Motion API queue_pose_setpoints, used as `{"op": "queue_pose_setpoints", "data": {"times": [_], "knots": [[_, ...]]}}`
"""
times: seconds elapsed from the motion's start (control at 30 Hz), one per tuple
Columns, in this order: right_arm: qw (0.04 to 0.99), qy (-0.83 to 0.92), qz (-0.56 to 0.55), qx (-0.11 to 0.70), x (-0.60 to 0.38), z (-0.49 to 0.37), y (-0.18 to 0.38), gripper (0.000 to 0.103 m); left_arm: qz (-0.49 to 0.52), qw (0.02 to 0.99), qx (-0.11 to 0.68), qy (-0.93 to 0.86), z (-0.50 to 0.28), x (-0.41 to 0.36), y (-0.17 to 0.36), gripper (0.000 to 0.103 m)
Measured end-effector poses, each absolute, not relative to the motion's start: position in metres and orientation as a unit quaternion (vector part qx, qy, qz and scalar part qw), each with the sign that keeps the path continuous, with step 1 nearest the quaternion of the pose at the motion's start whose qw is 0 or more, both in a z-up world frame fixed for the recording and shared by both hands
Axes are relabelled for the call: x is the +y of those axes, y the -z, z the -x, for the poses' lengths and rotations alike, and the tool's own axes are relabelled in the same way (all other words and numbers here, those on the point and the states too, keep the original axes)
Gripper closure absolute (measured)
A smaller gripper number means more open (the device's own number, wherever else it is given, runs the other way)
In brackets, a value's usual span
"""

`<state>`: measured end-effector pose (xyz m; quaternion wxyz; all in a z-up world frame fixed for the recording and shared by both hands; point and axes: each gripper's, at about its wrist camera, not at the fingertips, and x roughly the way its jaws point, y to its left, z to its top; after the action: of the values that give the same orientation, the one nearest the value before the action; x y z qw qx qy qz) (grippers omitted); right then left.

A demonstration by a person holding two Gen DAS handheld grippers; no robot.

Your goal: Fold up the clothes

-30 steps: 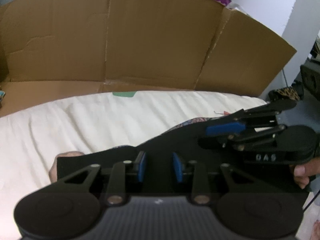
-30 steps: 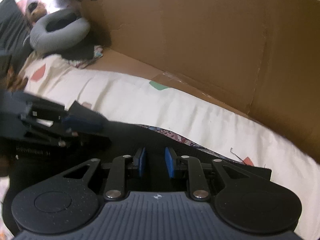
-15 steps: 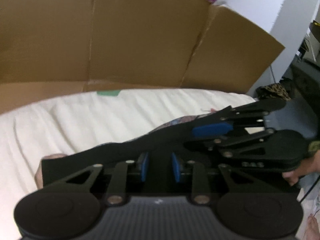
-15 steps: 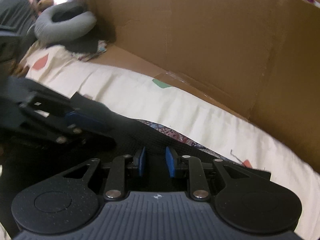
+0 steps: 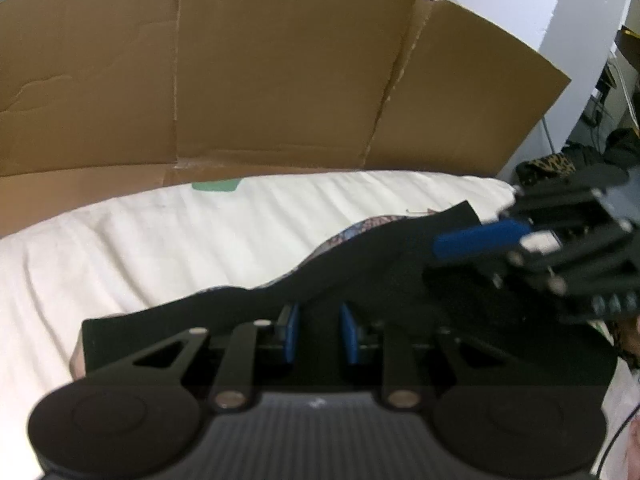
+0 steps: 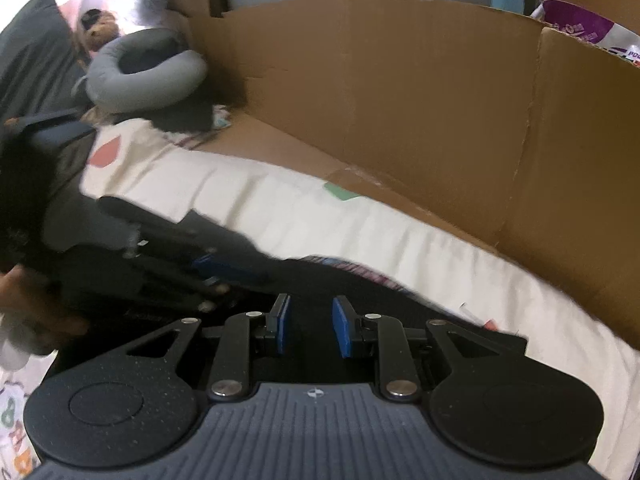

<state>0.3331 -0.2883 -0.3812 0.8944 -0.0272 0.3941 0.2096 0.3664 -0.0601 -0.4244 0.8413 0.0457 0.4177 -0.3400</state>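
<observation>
Left wrist view: my left gripper (image 5: 318, 334) clenches black cloth (image 5: 360, 280) at lower centre, on the cream sheet (image 5: 160, 240). My right gripper (image 6: 308, 330) grasps the same cloth, lower centre.

A cream sheet (image 5: 168, 240) is spread over the bed, and brown cardboard panels (image 5: 280, 80) are stood behind it. A white wall (image 5: 576, 12) is seen right of the cardboard.

Both grippers angle downward, side by side. The left gripper (image 5: 318, 334) and right gripper (image 6: 308, 330) each stand narrowly parted, apparently pinching dark cloth.
</observation>
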Motion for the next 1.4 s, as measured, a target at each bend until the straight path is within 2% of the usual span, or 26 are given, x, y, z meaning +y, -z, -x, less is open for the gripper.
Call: {"op": "queue_pose_setpoints", "data": {"times": [0.1,0.5,0.77,0.9,1.13,1.3,1.4], "knots": [[0.895,-0.211,0.068,0.388,-0.283,-0.322,0.391,0.073,-0.046,0.839,0.420,0.343,-0.369,-0.059,0.424,0.076],[0.879,-0.214,0.095,0.415,-0.315,-0.296,0.413,0.074,-0.056,0.838,0.416,0.349,-0.368,-0.060,0.424,0.076],[0.890,-0.187,0.062,0.411,-0.330,-0.272,0.396,0.074,-0.046,0.838,0.423,0.340,-0.370,-0.061,0.422,0.077],[0.893,-0.201,0.061,0.399,-0.325,-0.253,0.386,0.074,-0.024,0.846,0.435,0.307,-0.368,-0.065,0.406,0.080],[0.892,-0.215,0.073,0.392,-0.315,-0.231,0.385,0.073,-0.019,0.860,0.387,0.332,-0.336,-0.075,0.363,0.077],[0.888,-0.209,0.066,0.404,-0.318,-0.237,0.397,0.073,-0.056,0.850,0.400,0.338,-0.324,-0.084,0.382,0.076],[0.883,-0.211,0.071,0.414,-0.321,-0.241,0.406,0.072,-0.050,0.847,0.424,0.316,-0.331,-0.078,0.403,0.081]]}}
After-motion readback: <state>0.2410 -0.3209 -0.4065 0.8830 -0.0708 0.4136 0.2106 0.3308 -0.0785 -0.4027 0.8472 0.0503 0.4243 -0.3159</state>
